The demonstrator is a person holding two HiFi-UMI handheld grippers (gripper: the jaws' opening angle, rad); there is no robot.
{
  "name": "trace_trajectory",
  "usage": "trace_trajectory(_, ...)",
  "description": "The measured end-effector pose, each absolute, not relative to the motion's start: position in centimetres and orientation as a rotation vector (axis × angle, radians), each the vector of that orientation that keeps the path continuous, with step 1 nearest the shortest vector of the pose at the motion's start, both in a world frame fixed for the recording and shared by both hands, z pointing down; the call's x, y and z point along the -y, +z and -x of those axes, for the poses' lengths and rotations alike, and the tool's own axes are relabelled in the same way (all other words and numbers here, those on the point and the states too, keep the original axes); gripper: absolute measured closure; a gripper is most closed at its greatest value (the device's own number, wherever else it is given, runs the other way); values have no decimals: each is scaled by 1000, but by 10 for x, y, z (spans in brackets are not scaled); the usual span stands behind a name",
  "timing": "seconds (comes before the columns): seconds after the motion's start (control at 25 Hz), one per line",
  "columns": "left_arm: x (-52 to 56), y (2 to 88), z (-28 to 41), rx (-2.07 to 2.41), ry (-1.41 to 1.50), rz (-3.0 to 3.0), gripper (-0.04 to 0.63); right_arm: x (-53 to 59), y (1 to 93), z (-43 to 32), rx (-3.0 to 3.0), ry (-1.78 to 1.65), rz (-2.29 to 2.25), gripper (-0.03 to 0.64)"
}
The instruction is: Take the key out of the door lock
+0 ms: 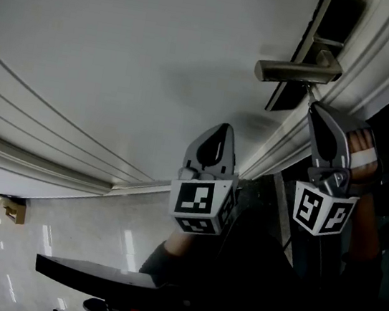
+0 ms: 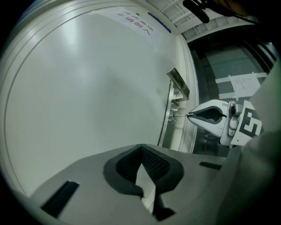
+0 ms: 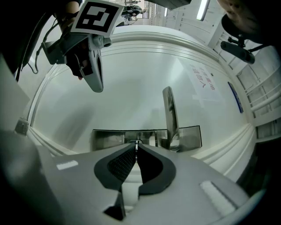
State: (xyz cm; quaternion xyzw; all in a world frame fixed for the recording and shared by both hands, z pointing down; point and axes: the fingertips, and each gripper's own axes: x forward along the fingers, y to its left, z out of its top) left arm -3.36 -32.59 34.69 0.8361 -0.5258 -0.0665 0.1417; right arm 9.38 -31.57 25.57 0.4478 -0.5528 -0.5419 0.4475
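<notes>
Slim silver key (image 2: 179, 115) is clamped in right gripper (image 3: 136, 148), long axis square to white door (image 2: 88, 96), tip in steel lock plate (image 3: 107, 137); left gripper (image 2: 141, 148) is closed on nothing.

white door (image 1: 121, 68), metal lock plate (image 3: 105, 138), lever handle (image 1: 294, 72)

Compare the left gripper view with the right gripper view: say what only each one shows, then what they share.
Left gripper view only: the right gripper side-on, its tip shut on the key sticking out of the lock plate. Right gripper view only: the left gripper from outside, shut and empty, away from the plate. Both: the white door and its handle.
</notes>
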Motion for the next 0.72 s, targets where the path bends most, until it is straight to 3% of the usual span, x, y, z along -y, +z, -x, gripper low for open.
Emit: trace_trajectory(0.72, 321, 340, 28, 1464, -185, -2462, 596, 303, 258, -96, 1389, -1320, -1140, 604)
